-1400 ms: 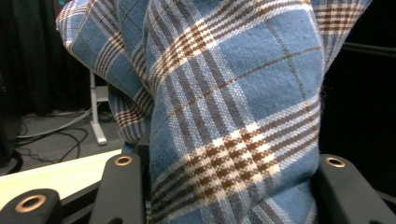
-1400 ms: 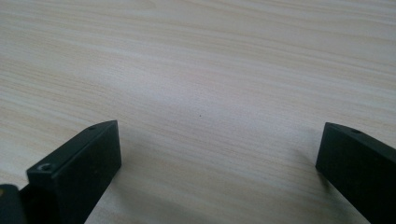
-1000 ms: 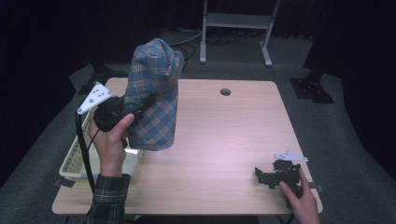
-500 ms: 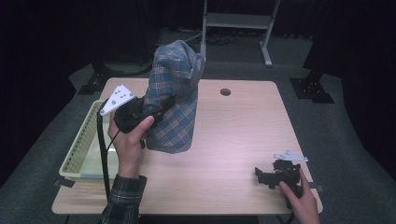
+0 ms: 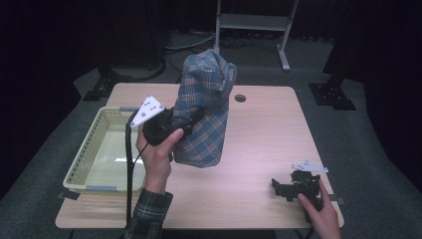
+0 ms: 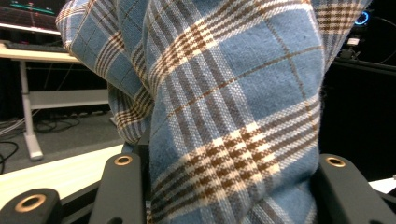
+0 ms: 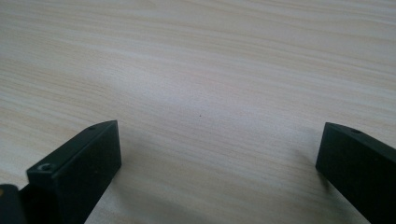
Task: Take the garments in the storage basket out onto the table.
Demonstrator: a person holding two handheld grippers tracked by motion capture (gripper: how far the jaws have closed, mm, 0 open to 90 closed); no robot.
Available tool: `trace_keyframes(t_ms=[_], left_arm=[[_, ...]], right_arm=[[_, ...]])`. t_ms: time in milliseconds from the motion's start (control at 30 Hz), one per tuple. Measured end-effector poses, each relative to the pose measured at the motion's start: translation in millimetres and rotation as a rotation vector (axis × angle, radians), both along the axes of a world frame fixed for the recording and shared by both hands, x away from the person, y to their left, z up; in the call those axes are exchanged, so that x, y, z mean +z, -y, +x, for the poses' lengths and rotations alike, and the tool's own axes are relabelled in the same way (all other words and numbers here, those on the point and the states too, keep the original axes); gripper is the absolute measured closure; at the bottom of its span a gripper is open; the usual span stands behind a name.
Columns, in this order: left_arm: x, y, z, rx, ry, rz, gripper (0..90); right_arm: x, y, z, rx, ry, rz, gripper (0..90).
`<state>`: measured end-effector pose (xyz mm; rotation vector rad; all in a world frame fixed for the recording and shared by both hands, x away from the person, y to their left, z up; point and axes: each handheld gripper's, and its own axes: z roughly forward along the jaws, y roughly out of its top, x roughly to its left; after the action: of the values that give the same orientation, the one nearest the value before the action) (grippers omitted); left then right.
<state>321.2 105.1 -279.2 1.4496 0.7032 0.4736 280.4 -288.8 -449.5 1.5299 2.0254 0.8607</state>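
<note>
Above tabletop [image 5: 259, 149], left gripper [image 5: 191, 119] fingers clamp plaid cloth [image 5: 206, 114]; loose hem may snag basket [image 5: 84, 159] rim. Right gripper [image 5: 283, 186] fingers open, idle.

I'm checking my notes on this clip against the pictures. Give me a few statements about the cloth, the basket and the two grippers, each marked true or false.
1. The left gripper is shut on the plaid cloth. True.
2. The plaid cloth lies flat inside the basket. False: it hangs bunched from the left gripper, above the table and beside the basket.
3. The right gripper has its jaws apart with nothing between them. True.
4. The right gripper is lifted high over the basket. False: it sits low at the table's near right corner.
5. The basket is at the table's left side. True.
</note>
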Motion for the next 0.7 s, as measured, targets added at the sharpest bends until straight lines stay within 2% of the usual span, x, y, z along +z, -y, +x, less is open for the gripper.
trace_keyframes(t_ms=[200,367,700], left_arm=[[-11.3,13.5,2.4,-0.018,-0.005,0.000,48.7],[-27.9,23.2,5.4,-0.046,-0.010,-0.017,48.7],[-56.1,39.8,10.8,-0.075,-0.036,-0.006,48.7]], right_arm=[[0.0,0.0,0.0,0.000,0.000,0.000,0.0],[0.0,-0.1,-0.1,-0.001,0.000,0.001,0.0],[0.1,0.0,-0.1,0.000,-0.001,0.000,0.0]])
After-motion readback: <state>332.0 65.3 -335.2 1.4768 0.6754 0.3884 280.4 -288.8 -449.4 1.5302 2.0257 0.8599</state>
